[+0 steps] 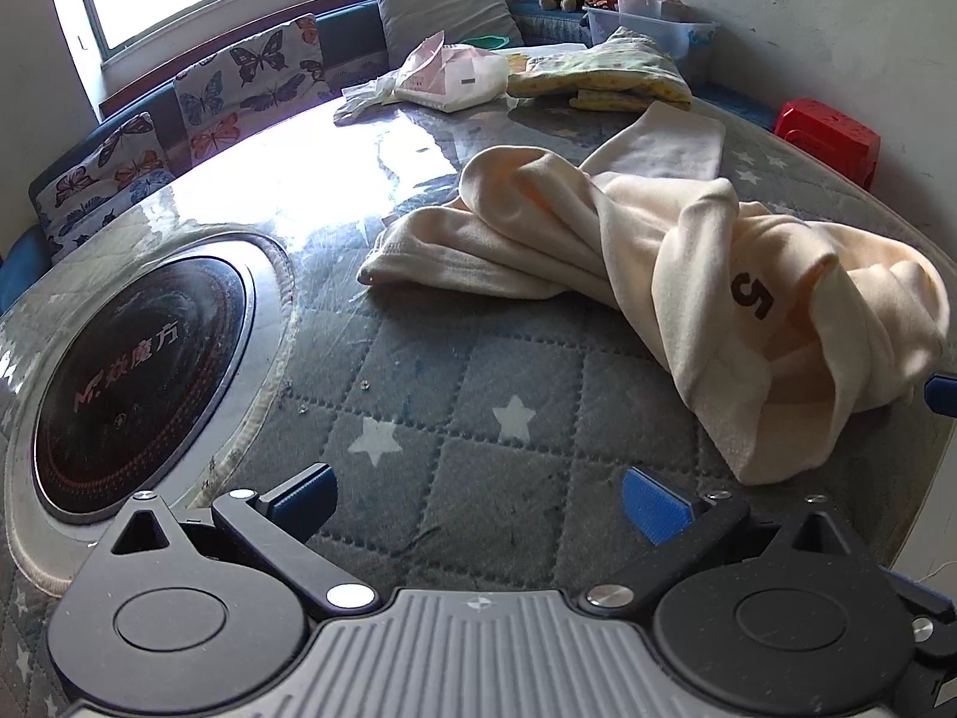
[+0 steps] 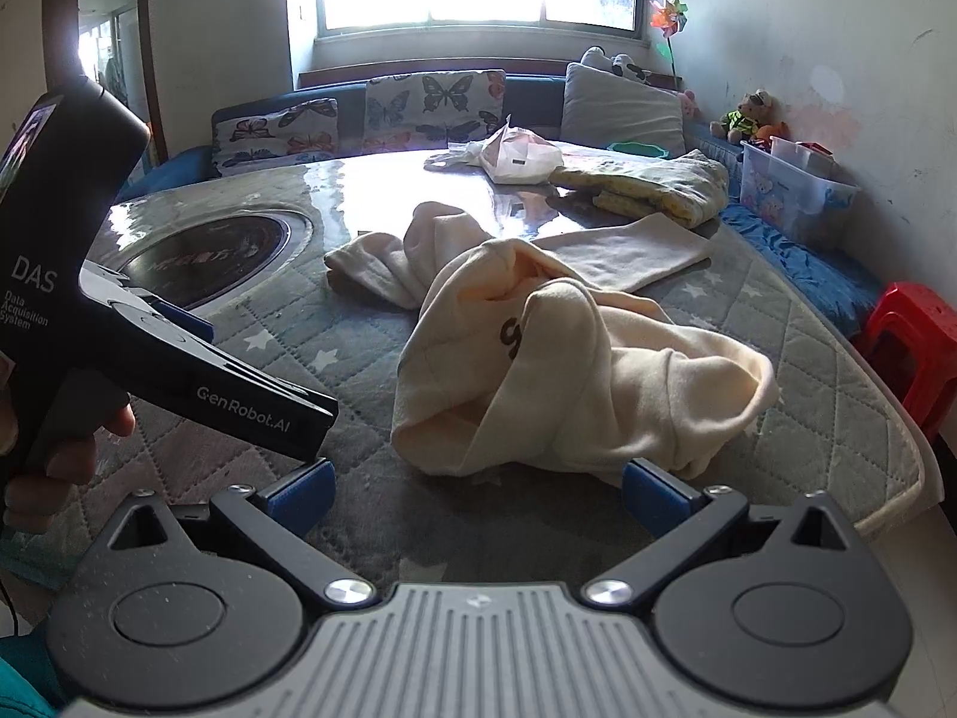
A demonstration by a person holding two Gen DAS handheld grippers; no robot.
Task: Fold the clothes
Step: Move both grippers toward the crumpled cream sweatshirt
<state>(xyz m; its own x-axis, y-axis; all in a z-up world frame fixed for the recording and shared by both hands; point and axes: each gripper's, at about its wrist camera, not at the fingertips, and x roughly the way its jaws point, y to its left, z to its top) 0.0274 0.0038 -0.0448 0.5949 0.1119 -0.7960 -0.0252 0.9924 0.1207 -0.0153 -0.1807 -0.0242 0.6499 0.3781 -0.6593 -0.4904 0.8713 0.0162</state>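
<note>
A cream garment (image 1: 688, 275) with a dark printed figure lies crumpled on the quilted star-patterned table cover (image 1: 454, 395). In the left wrist view it sits ahead and to the right of my left gripper (image 1: 478, 499), which is open with nothing between its blue pads. In the right wrist view the same garment (image 2: 574, 359) is heaped just beyond my right gripper (image 2: 478, 493), also open and empty, its right pad close to the cloth's near edge. The left gripper's body (image 2: 149, 323), held by a hand (image 2: 54, 449), shows at the left.
A round black cooktop (image 1: 137, 383) is set into the table at the left. A folded yellow patterned cloth (image 1: 604, 78) and a plastic bag (image 1: 454, 75) lie at the far side. A red stool (image 2: 915, 347) stands off the table's right edge. Cushions line the bench behind.
</note>
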